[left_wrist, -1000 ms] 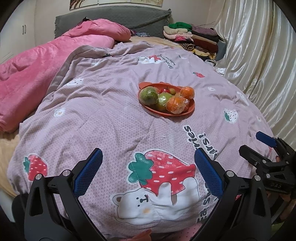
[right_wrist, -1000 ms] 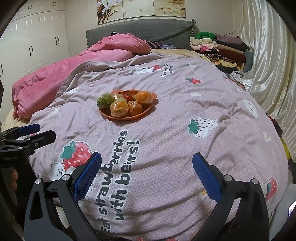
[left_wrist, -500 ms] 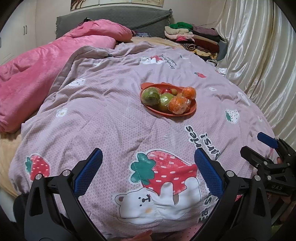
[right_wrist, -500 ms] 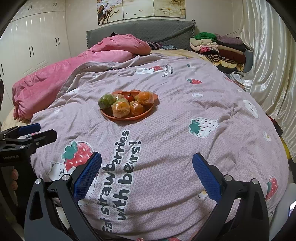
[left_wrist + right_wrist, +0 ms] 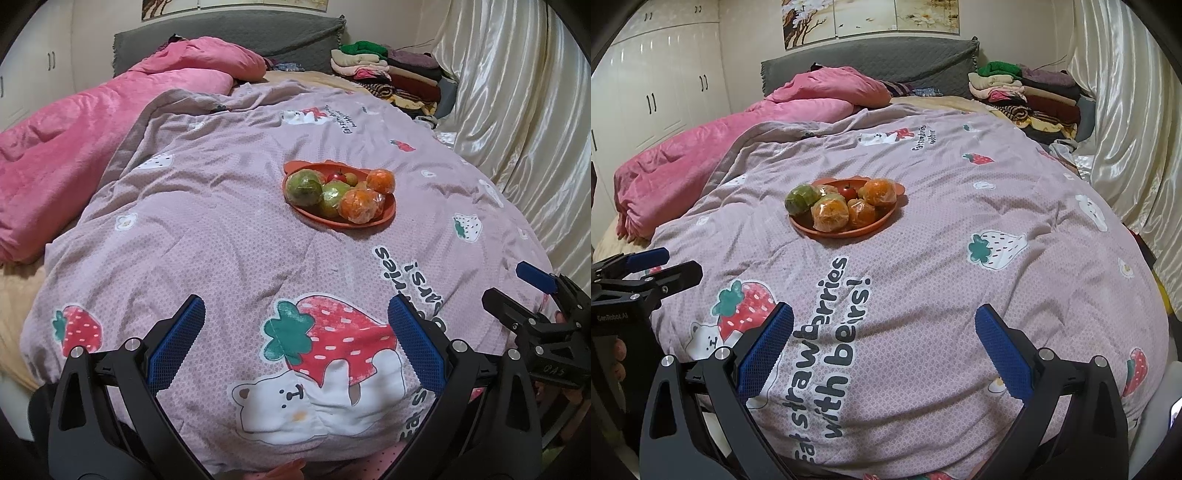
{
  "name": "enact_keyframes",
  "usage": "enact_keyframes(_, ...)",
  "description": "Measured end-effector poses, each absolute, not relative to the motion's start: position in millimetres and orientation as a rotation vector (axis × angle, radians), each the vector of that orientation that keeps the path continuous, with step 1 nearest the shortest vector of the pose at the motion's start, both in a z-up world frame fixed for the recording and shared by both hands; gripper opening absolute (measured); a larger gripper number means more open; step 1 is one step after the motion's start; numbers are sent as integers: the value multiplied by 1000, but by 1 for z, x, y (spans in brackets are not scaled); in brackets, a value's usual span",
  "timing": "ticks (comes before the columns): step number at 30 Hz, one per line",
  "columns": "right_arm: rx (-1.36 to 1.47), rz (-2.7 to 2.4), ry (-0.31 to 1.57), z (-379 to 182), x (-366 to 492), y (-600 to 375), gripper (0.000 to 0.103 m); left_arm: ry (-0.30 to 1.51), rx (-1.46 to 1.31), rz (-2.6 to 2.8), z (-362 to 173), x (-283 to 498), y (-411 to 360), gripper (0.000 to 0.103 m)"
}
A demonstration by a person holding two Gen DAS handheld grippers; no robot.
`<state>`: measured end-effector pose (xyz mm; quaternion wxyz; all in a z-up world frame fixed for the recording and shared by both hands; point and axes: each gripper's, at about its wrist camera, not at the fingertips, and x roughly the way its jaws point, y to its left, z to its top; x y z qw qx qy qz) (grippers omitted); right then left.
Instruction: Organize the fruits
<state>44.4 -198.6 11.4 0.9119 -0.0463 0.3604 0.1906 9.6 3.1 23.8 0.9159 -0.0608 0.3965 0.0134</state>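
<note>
Fruits sit piled on the orange plate, mid-bed on the strawberry quilt. I see my left gripper and right gripper both spread wide, empty, near the bed's edge.

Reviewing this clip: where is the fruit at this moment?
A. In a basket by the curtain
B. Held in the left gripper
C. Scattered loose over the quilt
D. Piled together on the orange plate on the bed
D: the fruit sits heaped on the orange plate on the quilt, while the left gripper and right gripper are both open, empty and well short of it.
</note>
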Motion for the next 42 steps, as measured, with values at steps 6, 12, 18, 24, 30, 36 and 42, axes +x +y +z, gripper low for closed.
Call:
enact_keyframes(6, -93, 391, 748, 9, 46, -199, 98, 820, -125, 34, 24, 10, 3, 93)
enact_keyframes(12, -93, 383, 749, 8, 47, -199, 98, 819, -119, 38, 24, 9, 3, 93)
enact_keyframes(18, -91, 383, 753, 7, 47, -199, 98, 829, -112, 51, 21, 9, 5, 93)
enact_keyframes(24, -94, 384, 750, 6, 47, -199, 98, 832, -104, 49, 20, 10, 4, 93)
enact_keyframes(30, -99, 391, 746, 2, 52, -201, 98, 816, -100, 28, 19, 17, 4, 93)
enact_keyframes(36, -88, 369, 746, 0, 79, -214, 98, 717, -128, 72, 35, 39, 32, 93)
enact_keyframes(42, -45, 210, 727, 6, 154, -277, 98, 787, -108, 274, 23, 111, 117, 93)
